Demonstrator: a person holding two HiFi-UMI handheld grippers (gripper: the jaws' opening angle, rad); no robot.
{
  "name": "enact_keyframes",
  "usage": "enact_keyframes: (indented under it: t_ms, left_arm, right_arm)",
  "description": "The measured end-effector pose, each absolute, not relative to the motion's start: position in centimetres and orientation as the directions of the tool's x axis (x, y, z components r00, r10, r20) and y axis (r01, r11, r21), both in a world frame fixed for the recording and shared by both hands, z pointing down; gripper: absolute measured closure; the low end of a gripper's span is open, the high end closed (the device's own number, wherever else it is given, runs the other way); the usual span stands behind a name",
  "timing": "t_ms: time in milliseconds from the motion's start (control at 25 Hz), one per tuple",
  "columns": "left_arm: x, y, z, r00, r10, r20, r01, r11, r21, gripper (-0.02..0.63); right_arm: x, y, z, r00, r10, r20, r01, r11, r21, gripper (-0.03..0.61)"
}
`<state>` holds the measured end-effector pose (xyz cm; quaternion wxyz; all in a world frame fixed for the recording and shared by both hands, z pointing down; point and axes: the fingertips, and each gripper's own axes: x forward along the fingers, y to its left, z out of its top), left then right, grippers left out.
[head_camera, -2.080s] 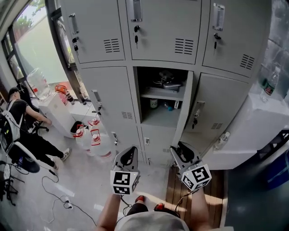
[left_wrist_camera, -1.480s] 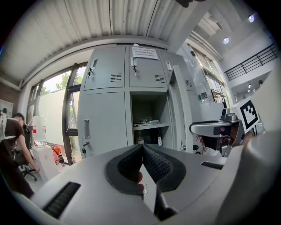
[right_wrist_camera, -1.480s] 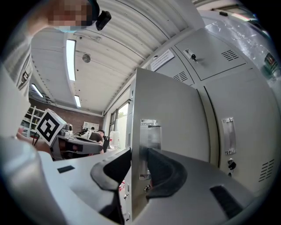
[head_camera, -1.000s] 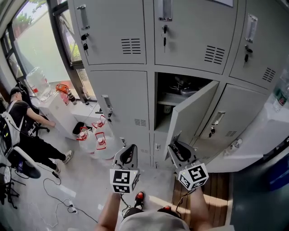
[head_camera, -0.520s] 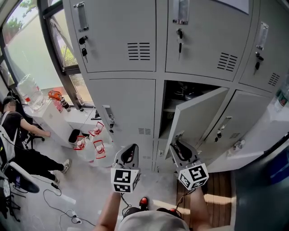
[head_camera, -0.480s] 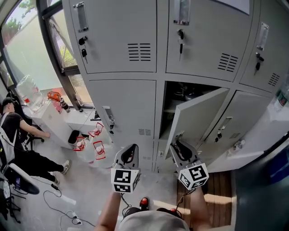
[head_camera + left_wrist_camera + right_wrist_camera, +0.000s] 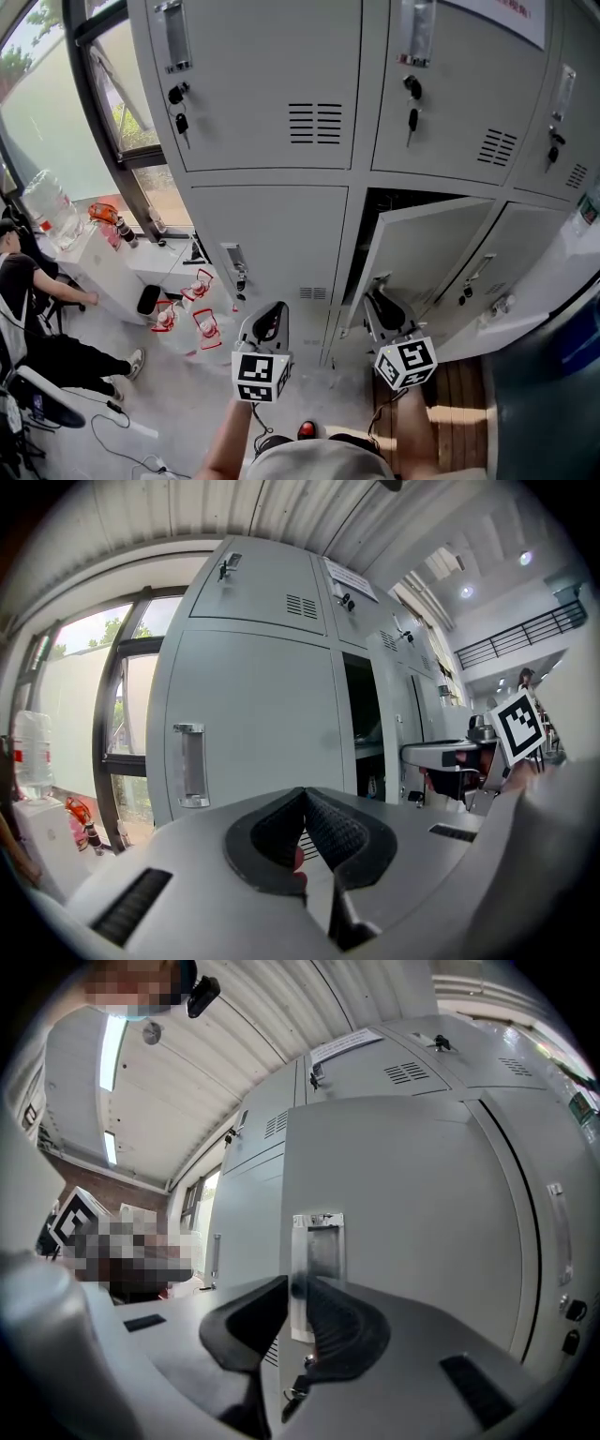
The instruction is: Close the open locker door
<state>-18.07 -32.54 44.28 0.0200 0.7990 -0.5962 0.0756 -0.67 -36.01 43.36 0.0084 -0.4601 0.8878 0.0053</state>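
Note:
The grey locker door (image 7: 422,246) in the middle row stands ajar, with a dark wedge of the compartment (image 7: 389,199) showing above it. My right gripper (image 7: 377,294) is at the door's lower left corner; its jaws are closing, a narrow gap remains and nothing is between them. In the right gripper view the door face (image 7: 403,1222) and its handle recess (image 7: 318,1251) fill the space beyond the right gripper (image 7: 298,1283). My left gripper (image 7: 271,315) hangs apart, in front of the neighbouring shut locker (image 7: 253,714), pads together on nothing (image 7: 303,799).
A person (image 7: 23,281) sits at the left by a white stand with a large water jug (image 7: 42,202). Red-capped bottles (image 7: 202,323) stand on the floor by the lockers. A white cabinet (image 7: 567,267) is at the right, above wooden flooring (image 7: 450,375).
The door has swung from wide open to nearly shut, with my right gripper staying at its lower edge. The lockers now look nearer. The left gripper kept its place.

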Motion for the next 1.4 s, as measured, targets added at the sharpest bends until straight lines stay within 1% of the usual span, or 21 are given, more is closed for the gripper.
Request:
enact_keyframes:
  t_ms: [800, 1400]
  left_arm:
    - [-21.2, -38.0, 44.5, 0.341, -0.931, 0.131, -0.937, -0.349, -0.037, 0.592]
    - [-21.7, -38.9, 45.2, 0.357, -0.924, 0.14, -0.931, -0.364, -0.032, 0.592]
  right_arm:
    - [-2.2, -41.8, 43.3, -0.47, -0.883, 0.001, -0.883, 0.47, 0.008, 0.511]
    - [-2.3, -42.9, 43.3, -0.443, -0.896, 0.003, -0.896, 0.443, 0.005, 0.523]
